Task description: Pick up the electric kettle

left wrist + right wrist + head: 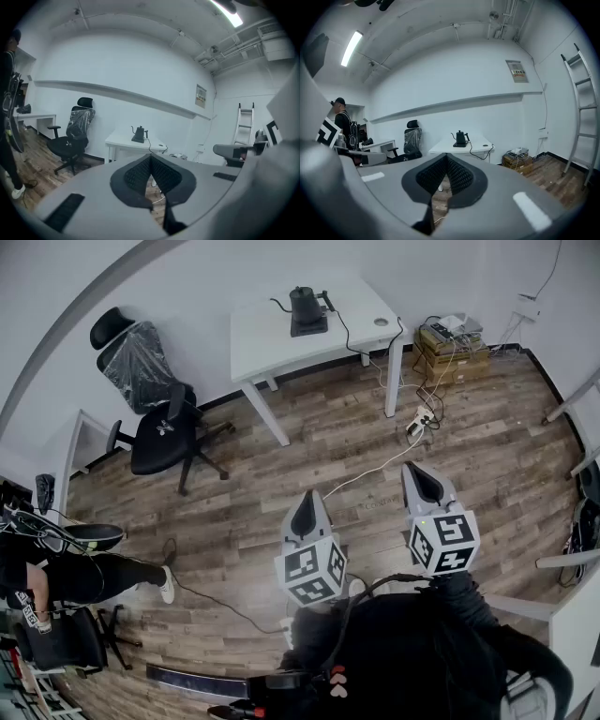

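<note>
Kettle (304, 306) well beyond both closed jaws

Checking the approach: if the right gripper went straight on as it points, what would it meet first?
Nothing near. Ahead of the right gripper lies open floor; farther on, its line seems to reach the table bearing the kettle, or the floor just before it. Depth is unclear.

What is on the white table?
An electric kettle on its base, cord trailing off the edge, and a small round item near the corner. Anything under the base is hidden.
</note>
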The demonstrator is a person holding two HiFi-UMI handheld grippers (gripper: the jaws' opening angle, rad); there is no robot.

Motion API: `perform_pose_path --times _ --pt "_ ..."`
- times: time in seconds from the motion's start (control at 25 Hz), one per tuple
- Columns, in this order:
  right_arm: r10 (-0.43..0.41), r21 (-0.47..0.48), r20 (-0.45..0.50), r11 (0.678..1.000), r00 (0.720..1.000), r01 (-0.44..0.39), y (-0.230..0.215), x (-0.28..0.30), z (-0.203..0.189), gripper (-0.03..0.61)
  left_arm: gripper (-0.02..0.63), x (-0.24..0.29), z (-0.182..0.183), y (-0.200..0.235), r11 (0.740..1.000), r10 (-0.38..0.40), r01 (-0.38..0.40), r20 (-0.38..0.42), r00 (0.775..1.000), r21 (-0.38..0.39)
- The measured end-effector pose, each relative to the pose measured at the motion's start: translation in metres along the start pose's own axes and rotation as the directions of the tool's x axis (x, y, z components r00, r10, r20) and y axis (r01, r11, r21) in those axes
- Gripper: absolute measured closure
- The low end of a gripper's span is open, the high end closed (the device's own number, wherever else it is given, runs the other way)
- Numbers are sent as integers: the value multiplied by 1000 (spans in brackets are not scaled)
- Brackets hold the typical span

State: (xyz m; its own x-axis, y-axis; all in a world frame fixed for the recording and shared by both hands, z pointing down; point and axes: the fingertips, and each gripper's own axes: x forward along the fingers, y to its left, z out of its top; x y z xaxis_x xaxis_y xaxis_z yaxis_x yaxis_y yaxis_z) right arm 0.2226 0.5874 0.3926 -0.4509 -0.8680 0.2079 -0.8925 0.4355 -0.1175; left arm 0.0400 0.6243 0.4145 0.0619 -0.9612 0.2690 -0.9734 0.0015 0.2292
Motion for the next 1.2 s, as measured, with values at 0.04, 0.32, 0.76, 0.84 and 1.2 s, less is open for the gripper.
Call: perform_pose_path --times 0.04,0.32,0.76,0.84,1.2 --pt "1 -2 0 1000 1000 -1 0 0 0 577 614 0 0 -1 1000 0 0 2 1000 2" --pt "-2 -2 -5 1000 1000 2 2 -2 -2 577 614 -4 1 1 1000 -2 2 6 1000 4" --pt "-37 12 19 999 999 37 15 5 -4 577 614 -7 3 22 1000 -28 28 -11 1000 4" --pt "-52 15 21 999 998 52 19 6 -5 577 614 -9 3 29 999 -31 31 -13 999 11" --pt "-86 -2 23 996 996 86 35 22 -16 577 614 5 -11 59 999 -46 46 -48 998 -18"
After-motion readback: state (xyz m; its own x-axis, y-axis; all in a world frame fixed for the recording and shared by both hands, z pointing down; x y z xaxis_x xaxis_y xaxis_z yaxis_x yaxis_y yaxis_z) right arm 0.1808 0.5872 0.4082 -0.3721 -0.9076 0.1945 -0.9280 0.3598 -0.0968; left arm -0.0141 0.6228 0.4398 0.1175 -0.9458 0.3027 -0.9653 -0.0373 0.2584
